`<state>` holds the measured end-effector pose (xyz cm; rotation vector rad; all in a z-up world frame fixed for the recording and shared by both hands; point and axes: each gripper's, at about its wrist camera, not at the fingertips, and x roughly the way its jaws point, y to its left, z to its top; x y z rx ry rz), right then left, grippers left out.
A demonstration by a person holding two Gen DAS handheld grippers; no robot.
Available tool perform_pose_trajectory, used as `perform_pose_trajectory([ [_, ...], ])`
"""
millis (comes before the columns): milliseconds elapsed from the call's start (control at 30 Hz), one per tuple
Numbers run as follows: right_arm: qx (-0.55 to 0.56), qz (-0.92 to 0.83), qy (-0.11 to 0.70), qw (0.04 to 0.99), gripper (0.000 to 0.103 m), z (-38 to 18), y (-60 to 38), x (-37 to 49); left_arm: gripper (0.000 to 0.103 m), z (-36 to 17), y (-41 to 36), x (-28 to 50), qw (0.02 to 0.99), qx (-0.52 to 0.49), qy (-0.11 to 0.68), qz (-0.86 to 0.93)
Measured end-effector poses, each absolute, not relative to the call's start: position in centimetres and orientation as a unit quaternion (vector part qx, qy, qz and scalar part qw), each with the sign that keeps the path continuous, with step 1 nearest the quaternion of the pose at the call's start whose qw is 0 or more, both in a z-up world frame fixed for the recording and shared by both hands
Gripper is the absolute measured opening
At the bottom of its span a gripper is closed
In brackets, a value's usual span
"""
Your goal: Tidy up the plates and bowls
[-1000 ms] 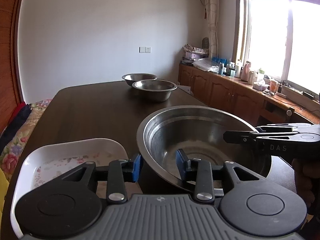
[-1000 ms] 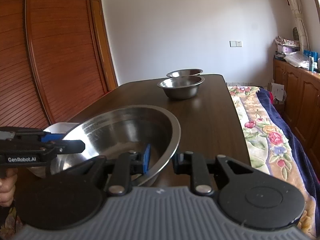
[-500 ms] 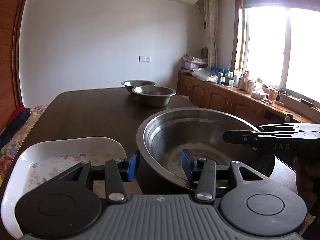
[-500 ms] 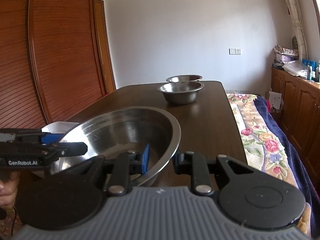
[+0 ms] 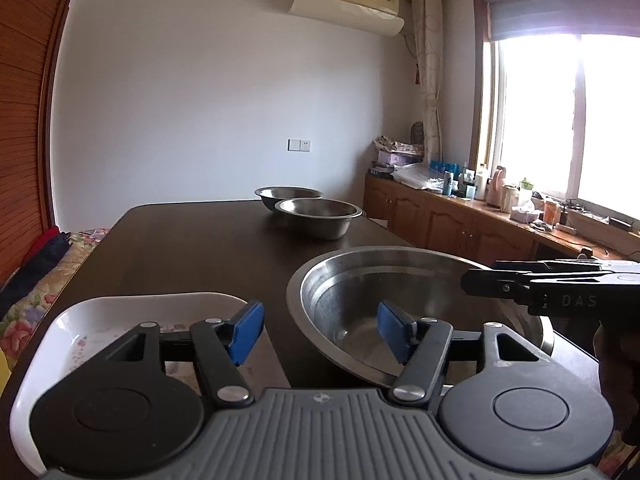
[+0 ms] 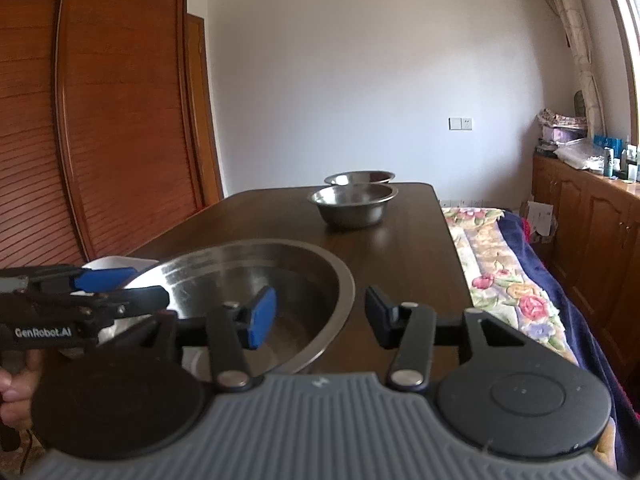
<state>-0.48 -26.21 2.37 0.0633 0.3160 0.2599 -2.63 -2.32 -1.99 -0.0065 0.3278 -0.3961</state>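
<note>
A large steel bowl (image 5: 400,280) (image 6: 248,272) sits at the near end of the dark table (image 5: 192,248). My left gripper (image 5: 320,332) is open, its jaws straddling the bowl's left rim without gripping. My right gripper (image 6: 320,316) is open astride the bowl's right rim. A white flowered plate (image 5: 132,312) lies left of the bowl; its edge shows in the right wrist view (image 6: 116,262). Two smaller steel bowls stand at the far end, one nearer (image 5: 318,218) (image 6: 352,204), one behind it (image 5: 288,194) (image 6: 358,178).
A bed with a flowered cover (image 6: 508,280) runs along one side of the table. Wooden cabinets (image 5: 452,224) with bottles line the window wall. A wooden wardrobe (image 6: 100,120) stands on the other side.
Both grippers have opened wide and let go of the large bowl's rim. Both cameras have tilted up a little. The bowl stays in place.
</note>
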Motion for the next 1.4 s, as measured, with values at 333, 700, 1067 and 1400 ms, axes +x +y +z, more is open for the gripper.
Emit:
perform_pose_trajectory([
  [333, 0.054, 0.123, 0.134, 0.982, 0.063, 2.8, -27.3, -0.7, 0.103, -0.4, -1.8, -3.3, 0.971, -0.019, 0.138, -0.193],
  [700, 0.046, 0.101, 0.091, 0.99, 0.079, 6.6, -29.1, 1.7, 0.103, 4.0, -2.1, -0.1, 0.98, -0.017, 0.084, -0.181],
  [1067, 0.003, 0.111, 0.078, 0.991, 0.086, 8.9, -29.9, 6.3, 0.103, 9.3, -3.1, 5.5, 0.98, -0.006, 0.06, -0.188],
  [1400, -0.016, 0.133, 0.115, 0.984, 0.085, 9.0, -29.5, 13.2, 0.103, 8.8, -4.4, 14.6, 0.978, 0.005, 0.098, -0.185],
])
